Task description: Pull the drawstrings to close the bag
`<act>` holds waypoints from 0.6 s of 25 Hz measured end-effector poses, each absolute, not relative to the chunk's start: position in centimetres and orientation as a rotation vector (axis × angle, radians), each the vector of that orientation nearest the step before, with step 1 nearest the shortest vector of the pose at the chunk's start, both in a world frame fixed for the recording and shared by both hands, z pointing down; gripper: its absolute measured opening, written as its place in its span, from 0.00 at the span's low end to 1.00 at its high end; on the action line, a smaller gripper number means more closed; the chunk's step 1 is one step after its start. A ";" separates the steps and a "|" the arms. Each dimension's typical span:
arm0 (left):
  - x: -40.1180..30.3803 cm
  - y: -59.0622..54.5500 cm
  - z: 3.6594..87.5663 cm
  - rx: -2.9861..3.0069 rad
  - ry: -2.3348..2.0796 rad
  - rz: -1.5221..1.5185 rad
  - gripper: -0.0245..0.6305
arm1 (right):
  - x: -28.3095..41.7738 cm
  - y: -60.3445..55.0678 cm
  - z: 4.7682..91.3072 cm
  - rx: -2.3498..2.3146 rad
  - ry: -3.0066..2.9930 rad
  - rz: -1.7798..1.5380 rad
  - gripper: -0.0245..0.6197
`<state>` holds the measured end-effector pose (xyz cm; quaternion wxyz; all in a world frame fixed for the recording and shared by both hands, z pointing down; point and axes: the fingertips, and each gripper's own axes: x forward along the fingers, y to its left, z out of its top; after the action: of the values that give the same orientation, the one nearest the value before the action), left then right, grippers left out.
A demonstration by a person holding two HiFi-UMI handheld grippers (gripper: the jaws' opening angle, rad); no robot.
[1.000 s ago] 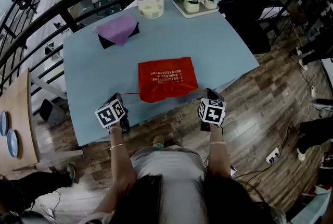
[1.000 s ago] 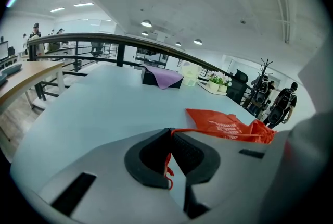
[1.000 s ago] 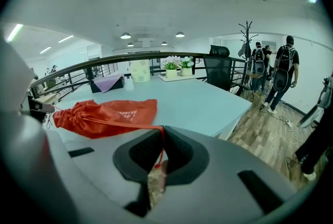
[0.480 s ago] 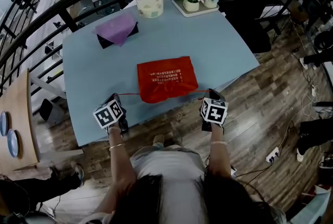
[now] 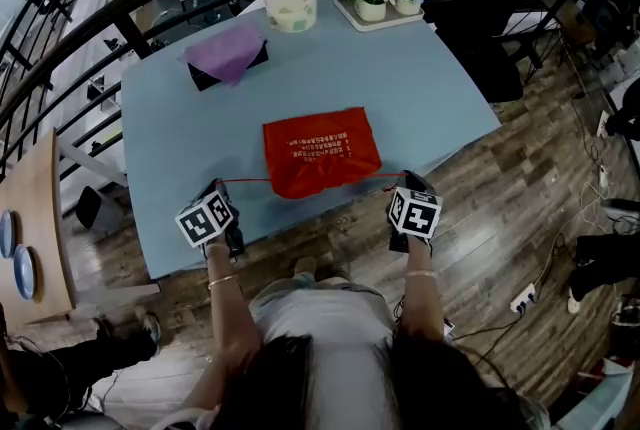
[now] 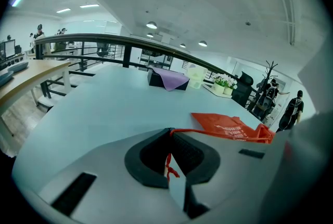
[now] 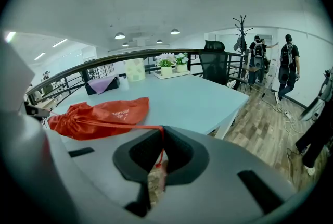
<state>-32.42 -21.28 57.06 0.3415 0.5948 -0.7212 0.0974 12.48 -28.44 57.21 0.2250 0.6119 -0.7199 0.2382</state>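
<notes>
Pinching drawstrings (image 5: 245,182), left gripper (image 6: 169,132), right gripper (image 7: 160,132), knot (image 6: 169,170) only close-up

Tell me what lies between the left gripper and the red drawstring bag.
Only a taut red drawstring over bare light-blue tabletop, seen in the head view.

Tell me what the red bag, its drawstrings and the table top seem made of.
Red bag: thin matte fabric, probably synthetic; it wrinkles and gathers at the mouth.
Drawstrings: thin red cord, knotted at one end.
Table top: smooth pale-blue surface, perhaps laminate or paint.
</notes>
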 end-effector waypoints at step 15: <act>-33.5 -20.3 57.0 1.539 -1.872 0.223 0.06 | 12.6 -27.8 57.4 1.694 -1.980 0.671 0.08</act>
<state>-33.45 -20.31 56.96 0.3466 0.5931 -0.7216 0.0860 12.62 -27.84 57.39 0.2236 0.6136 -0.7172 0.2432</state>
